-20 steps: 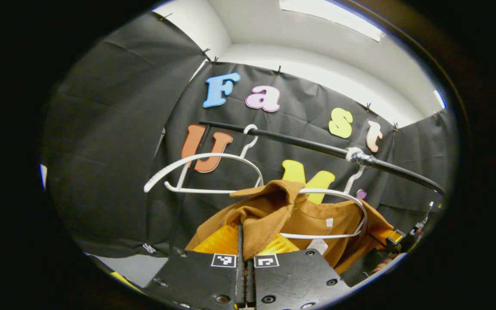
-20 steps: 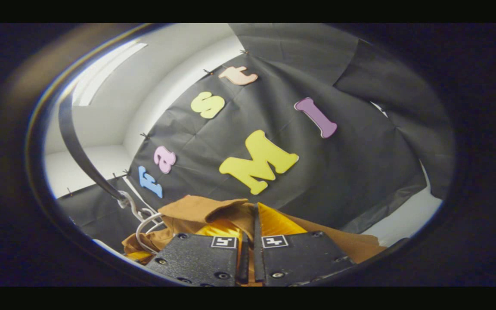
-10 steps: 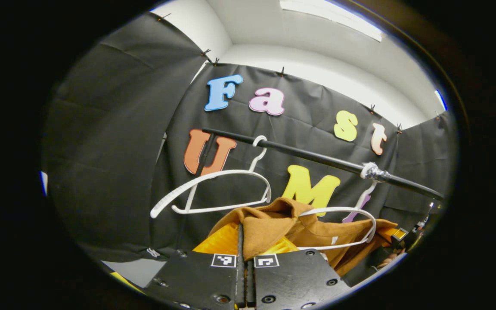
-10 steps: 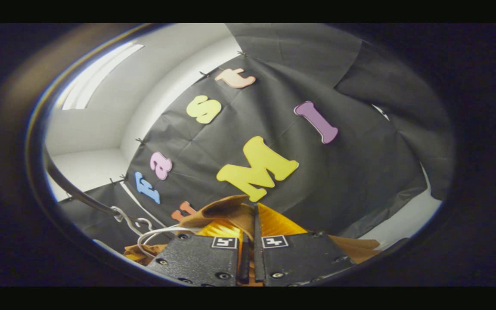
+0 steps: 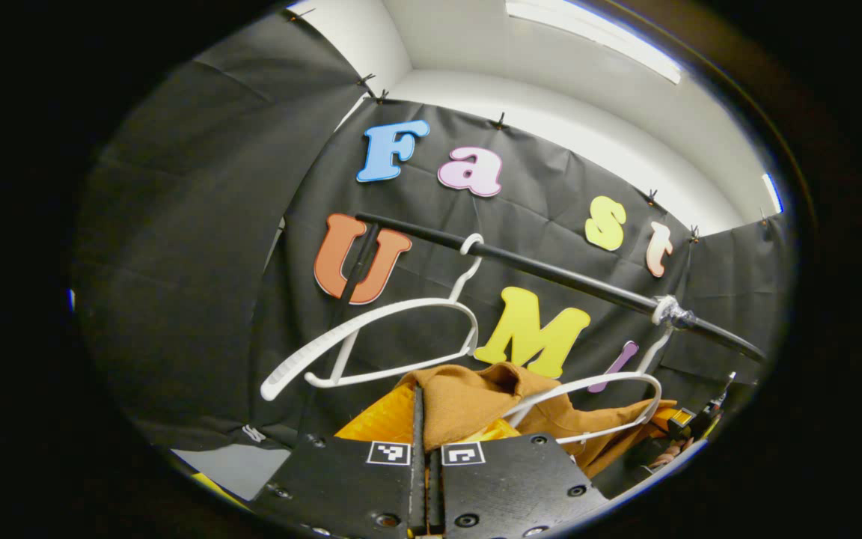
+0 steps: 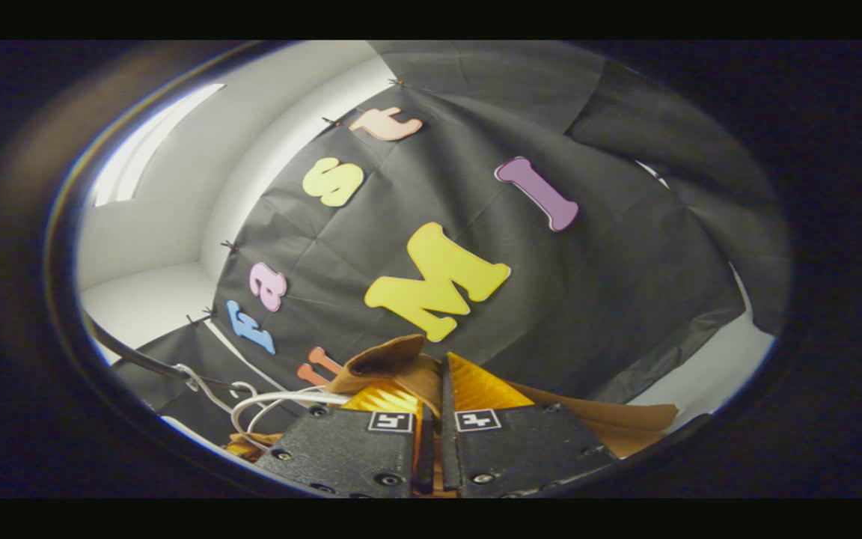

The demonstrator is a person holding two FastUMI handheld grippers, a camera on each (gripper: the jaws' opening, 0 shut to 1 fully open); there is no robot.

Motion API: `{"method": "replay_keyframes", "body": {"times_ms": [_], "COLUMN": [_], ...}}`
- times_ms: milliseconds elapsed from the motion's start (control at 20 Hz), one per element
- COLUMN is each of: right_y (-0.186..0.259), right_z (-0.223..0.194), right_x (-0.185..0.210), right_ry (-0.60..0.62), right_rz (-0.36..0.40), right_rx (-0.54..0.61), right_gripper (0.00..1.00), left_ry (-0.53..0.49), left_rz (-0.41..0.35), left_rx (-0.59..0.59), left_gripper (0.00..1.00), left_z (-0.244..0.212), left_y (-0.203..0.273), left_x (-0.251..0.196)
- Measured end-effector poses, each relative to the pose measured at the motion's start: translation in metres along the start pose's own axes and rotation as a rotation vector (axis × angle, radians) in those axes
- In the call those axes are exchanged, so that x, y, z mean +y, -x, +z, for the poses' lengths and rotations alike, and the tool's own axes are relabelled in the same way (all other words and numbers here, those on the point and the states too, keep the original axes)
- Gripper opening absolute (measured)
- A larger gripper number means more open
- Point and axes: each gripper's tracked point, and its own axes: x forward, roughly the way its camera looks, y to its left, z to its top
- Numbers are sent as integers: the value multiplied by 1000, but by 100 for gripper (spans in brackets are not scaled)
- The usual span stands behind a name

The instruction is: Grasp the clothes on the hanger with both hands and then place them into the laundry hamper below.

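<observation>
A brown garment (image 5: pixel 476 400) with yellow lining hangs low, partly off a white hanger (image 5: pixel 610 385) on the black rail (image 5: pixel 551 273). My left gripper (image 5: pixel 422 408) is shut on the garment's collar edge, the cloth pinched between its fingers. In the right gripper view the same brown garment (image 6: pixel 393 367) bunches around my right gripper (image 6: pixel 437 382), which is shut on its cloth, with the white hanger (image 6: pixel 274 400) at lower left. At the far right of the left gripper view, the other gripper (image 5: pixel 693 419) grips the garment's far side. The hamper is out of sight.
A second, bare white hanger (image 5: pixel 371 337) hangs on the rail to the left of the garment. A black upright post (image 5: pixel 352 273) holds the rail's left end. Black cloth walls stand close behind.
Both grippers have drawn the garment downward; the rail and hangers sit higher relative to it. The right hanger's shoulder arm now shows bare above the cloth.
</observation>
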Motion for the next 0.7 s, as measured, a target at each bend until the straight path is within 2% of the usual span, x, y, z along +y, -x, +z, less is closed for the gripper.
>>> {"method": "replay_keyframes", "body": {"times_ms": [200,250,300,700], "right_y": [-5,-7,-8,7], "right_z": [-13,-16,-16,-45], "right_x": [-15,-18,-21,-54], "right_ry": [6,13,12,32], "right_rz": [-26,-34,-39,-94], "right_rx": [35,47,55,113], "right_gripper": [5,7,5,5], "left_ry": [43,59,72,67], "left_rz": [2,0,1,1], "left_rx": [52,66,78,140], "left_gripper": [1,1,1,1], "left_z": [-20,-27,-32,-76], "left_y": [-8,-10,-10,4], "left_x": [11,13,15,33]}}
